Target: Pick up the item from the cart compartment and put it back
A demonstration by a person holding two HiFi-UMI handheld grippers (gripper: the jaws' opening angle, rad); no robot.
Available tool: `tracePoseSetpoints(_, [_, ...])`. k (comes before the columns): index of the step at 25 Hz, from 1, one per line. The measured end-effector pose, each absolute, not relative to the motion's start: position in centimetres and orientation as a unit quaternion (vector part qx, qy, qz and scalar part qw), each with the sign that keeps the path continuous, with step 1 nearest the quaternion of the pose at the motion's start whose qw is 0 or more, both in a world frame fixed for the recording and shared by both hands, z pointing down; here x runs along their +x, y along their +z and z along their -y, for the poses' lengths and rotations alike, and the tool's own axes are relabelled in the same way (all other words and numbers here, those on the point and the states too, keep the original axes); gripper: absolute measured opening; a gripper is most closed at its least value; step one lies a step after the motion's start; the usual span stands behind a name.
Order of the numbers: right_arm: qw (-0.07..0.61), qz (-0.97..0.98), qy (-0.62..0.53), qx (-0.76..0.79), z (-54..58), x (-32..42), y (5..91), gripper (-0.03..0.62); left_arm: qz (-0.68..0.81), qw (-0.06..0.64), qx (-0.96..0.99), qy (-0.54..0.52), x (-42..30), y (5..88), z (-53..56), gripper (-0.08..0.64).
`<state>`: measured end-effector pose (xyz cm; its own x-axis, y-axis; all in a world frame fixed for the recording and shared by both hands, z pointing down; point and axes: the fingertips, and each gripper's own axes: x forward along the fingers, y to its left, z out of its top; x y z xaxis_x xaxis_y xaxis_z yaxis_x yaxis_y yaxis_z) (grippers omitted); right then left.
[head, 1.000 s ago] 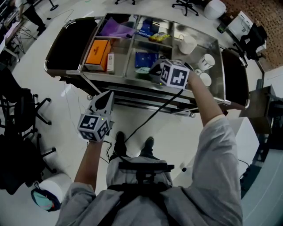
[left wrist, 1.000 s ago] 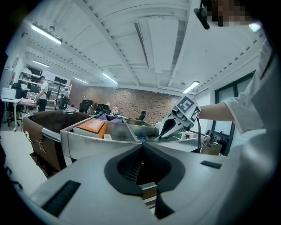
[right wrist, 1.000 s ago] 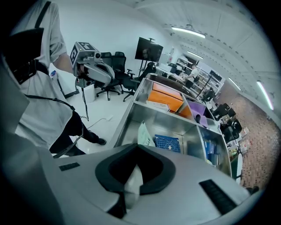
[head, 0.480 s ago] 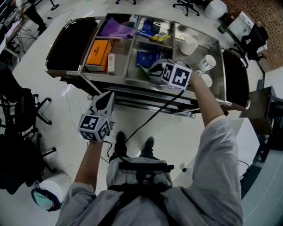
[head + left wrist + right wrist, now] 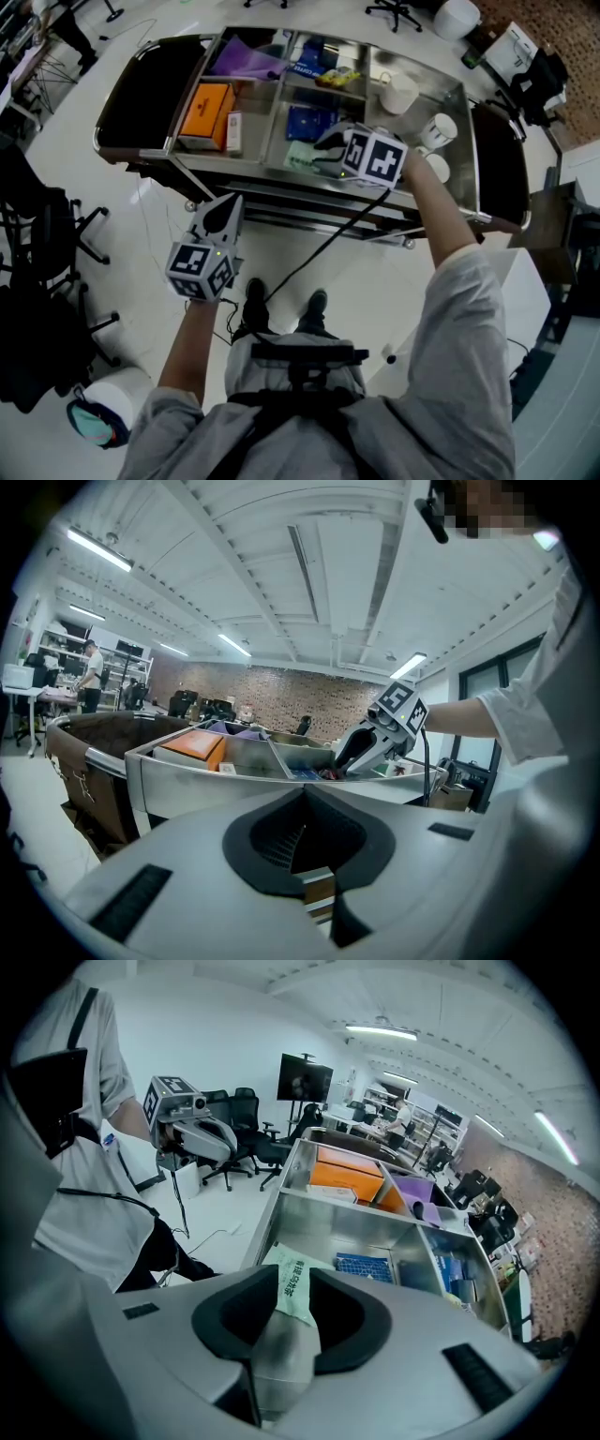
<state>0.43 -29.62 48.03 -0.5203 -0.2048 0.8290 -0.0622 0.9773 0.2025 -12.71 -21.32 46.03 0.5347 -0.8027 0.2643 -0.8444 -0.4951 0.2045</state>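
A pale green packet (image 5: 301, 156) with dark print lies in the middle front compartment of the steel cart (image 5: 230, 170). My right gripper (image 5: 326, 147) reaches into that compartment from the right. Its jaws are opening, and in the right gripper view the packet (image 5: 292, 1287) runs between them with gaps at its sides. Well short of the cart, my left gripper (image 5: 225, 210) hangs over the floor with its jaws together and nothing in them; in the left gripper view its fingers (image 5: 302, 847) meet.
An orange box (image 5: 206, 112) fills the left compartment, a blue packet (image 5: 309, 122) lies behind the green one, and purple material (image 5: 246, 64) sits at the back. White cups (image 5: 439, 131) stand at the right end. Office chairs (image 5: 37, 244) stand at the left.
The right gripper has shifted a little left inside the compartment and its jaws have parted. The green packet now shows lying flat on the compartment floor. The left gripper has stayed still.
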Motion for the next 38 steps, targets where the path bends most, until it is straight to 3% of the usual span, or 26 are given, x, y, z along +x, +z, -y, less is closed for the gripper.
tracePoseSetpoints(10, [0.454, 0.881, -0.082, 0.109, 28.8, 0.7, 45.7, 0.105, 0.474, 0.148, 0.866, 0.068, -12.5, 45.3, 21.2, 0.005])
tracePoseSetpoints(14, [0.423, 0.891, -0.091, 0.138, 28.1, 1.2, 43.6, 0.018, 0.471, 0.142, 0.868, 0.065, -12.0, 44.6, 21.0, 0.005])
tracePoseSetpoints(17, [0.395, 0.901, -0.086, 0.157, 27.0, 1.7, 42.1, 0.012, 0.466, 0.138, 0.871, 0.064, -11.7, 44.5, 20.8, 0.005])
tracePoseSetpoints(28, [0.252, 0.908, -0.020, 0.335, 22.4, 5.6, 37.1, 0.011, 0.454, 0.120, 0.880, 0.071, -11.0, 43.5, 19.3, 0.005])
tracePoseSetpoints(38, [0.129, 0.818, 0.105, 0.551, 18.3, 14.2, 39.7, 0.011, 0.448, 0.115, 0.883, 0.079, -10.8, 43.8, 18.1, 0.005])
